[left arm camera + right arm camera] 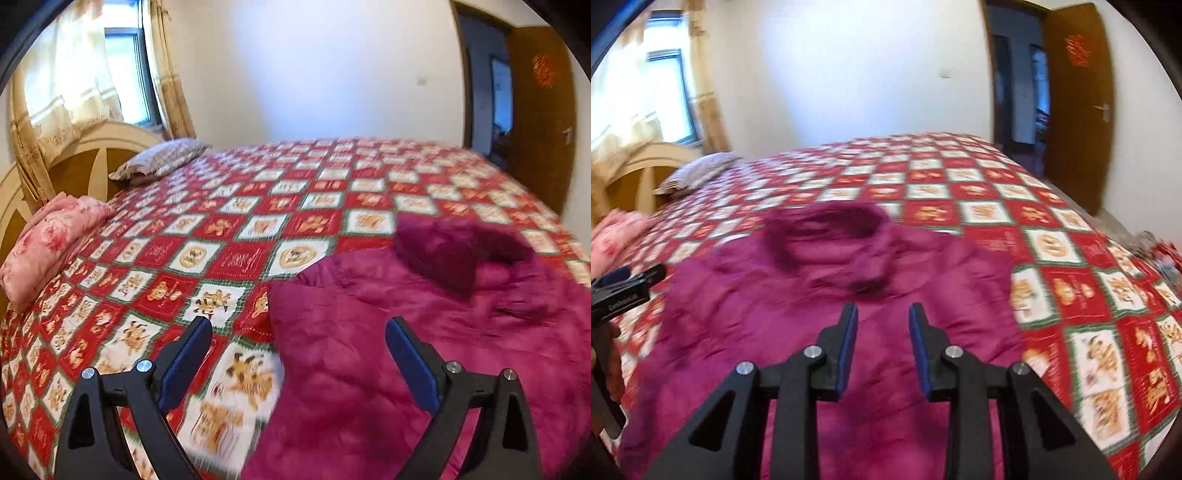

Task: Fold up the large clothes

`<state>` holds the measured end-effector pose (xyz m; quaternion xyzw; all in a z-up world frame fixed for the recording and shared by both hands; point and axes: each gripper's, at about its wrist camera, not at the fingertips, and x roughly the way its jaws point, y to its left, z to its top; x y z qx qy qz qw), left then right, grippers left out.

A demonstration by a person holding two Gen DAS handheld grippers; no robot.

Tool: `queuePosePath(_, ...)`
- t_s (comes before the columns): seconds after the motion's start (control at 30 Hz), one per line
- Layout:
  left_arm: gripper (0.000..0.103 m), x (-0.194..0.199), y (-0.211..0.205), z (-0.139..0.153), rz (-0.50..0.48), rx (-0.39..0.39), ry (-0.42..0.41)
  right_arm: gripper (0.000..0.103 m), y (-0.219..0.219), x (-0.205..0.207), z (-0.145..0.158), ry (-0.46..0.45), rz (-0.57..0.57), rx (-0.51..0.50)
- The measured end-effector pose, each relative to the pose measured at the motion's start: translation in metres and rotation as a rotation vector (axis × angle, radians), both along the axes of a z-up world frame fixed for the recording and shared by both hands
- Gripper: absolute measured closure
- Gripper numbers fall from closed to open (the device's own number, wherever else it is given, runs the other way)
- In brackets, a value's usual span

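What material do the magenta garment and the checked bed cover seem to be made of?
Magenta garment: probably a thin quilted synthetic with a slight sheen and stitched puckers; its hood trim looks fuzzy, maybe faux fur. Checked bed cover: apparently matte printed woven fabric, flat squares; blur leaves this uncertain.

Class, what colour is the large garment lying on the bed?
Magenta, a deep pinkish purple: the garment shows best in the right wrist view.

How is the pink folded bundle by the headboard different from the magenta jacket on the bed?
The pink floral bundle is folded into a compact thick stack; the magenta jacket lies spread out, not yet folded. The bundle is pale pink with a flower print; the jacket is a plain deep magenta with a furry hood. The bundle sits at the headboard end; the jacket lies right below both open grippers, left gripper and right gripper. Both rest on the red checked bedspread.
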<state>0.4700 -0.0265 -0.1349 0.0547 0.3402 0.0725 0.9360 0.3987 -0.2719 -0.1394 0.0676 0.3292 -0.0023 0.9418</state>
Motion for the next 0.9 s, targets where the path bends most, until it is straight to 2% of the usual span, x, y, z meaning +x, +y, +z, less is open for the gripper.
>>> queuePosePath(0.1, 0.008, 0.029, 0.001, -0.038, 0.034, 0.050, 0.093, 0.071, -0.016, 0.017, -0.023, 0.063, -0.038, -0.035)
queuePosePath(0.2, 0.008, 0.036, 0.006, -0.064, 0.045, 0.013, 0.158, 0.071, -0.029, 0.024, -0.048, 0.117, -0.041, -0.013)
queuePosePath(0.43, 0.007, 0.035, 0.007, -0.074, 0.048, -0.021, 0.168, 0.070, -0.038, 0.027, -0.059, 0.132, -0.029, 0.037)
queuePosePath(0.67, 0.006, 0.035, -0.003, -0.075, 0.054, 0.036, 0.153, 0.070, -0.035, 0.027, -0.062, 0.132, -0.033, 0.030)
queuePosePath(0.9, 0.006, 0.036, -0.003, -0.076, 0.054, 0.039, 0.156, 0.070, -0.031, 0.028, -0.063, 0.140, -0.036, 0.000)
